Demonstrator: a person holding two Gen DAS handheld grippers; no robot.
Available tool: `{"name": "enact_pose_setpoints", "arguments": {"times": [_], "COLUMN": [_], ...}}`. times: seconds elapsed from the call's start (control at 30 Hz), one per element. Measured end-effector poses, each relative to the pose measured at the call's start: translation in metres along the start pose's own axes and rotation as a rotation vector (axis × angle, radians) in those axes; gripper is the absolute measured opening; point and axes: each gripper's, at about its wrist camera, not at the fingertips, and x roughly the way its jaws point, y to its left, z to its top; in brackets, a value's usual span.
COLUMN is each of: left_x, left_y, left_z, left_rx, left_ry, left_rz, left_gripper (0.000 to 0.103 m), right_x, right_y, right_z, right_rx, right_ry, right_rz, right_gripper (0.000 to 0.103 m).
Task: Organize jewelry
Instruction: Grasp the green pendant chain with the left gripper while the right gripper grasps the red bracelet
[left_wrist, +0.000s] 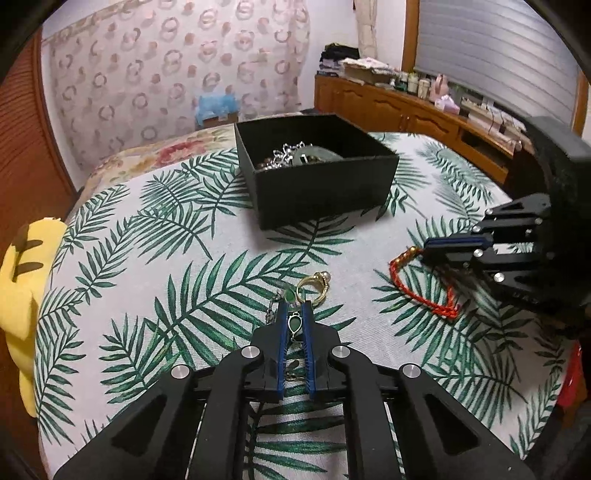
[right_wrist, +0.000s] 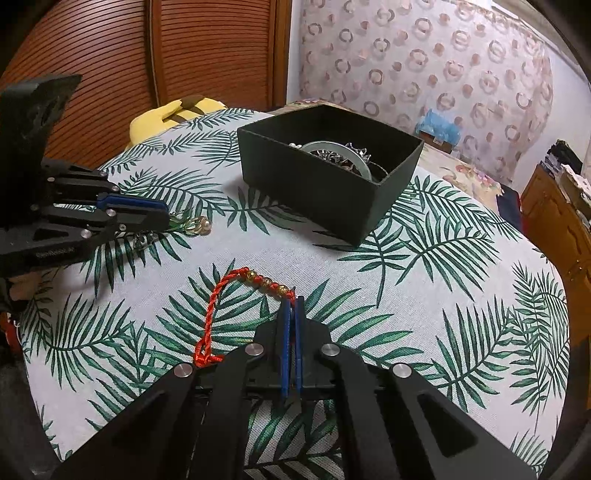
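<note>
A black open box (left_wrist: 321, 184) with silver jewelry and a pale jade bangle (left_wrist: 317, 152) inside stands on the leaf-print cloth; it also shows in the right wrist view (right_wrist: 325, 192). My left gripper (left_wrist: 294, 308) is shut on a green-stone pendant earring (left_wrist: 294, 325) lying on the cloth. A gold ring (left_wrist: 314, 286) with a pearl lies just past its tips, also visible in the right wrist view (right_wrist: 199, 225). My right gripper (right_wrist: 292, 301) is shut on a red cord bracelet (right_wrist: 221, 306) with gold beads, whose loop lies on the cloth (left_wrist: 421, 288).
The round table (right_wrist: 461, 258) carries a white cloth with green leaves. A yellow plush (left_wrist: 22, 295) sits at its left edge. A bed with floral cover (left_wrist: 155, 155) and a wooden cabinet (left_wrist: 406, 110) stand behind.
</note>
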Motion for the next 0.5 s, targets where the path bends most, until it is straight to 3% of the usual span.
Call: {"name": "enact_pose_setpoints", "arguments": {"times": [0.3,0.5], "left_x": [-0.035,-0.047], "left_y": [0.009,0.013], "left_z": [0.01,0.021], "left_rx": [-0.057,-0.062], "left_ry": [-0.099,-0.142], "left_rz": [-0.048,-0.039], "left_gripper": [0.007,0.007], "right_x": [-0.001,-0.011], "right_y": [-0.005,-0.004], "right_z": [0.0,0.003], "right_rx": [0.032,0.043], "right_ry": [-0.001,-0.037], "right_rz": [0.026,0.034], "right_gripper": [0.001,0.0]}}
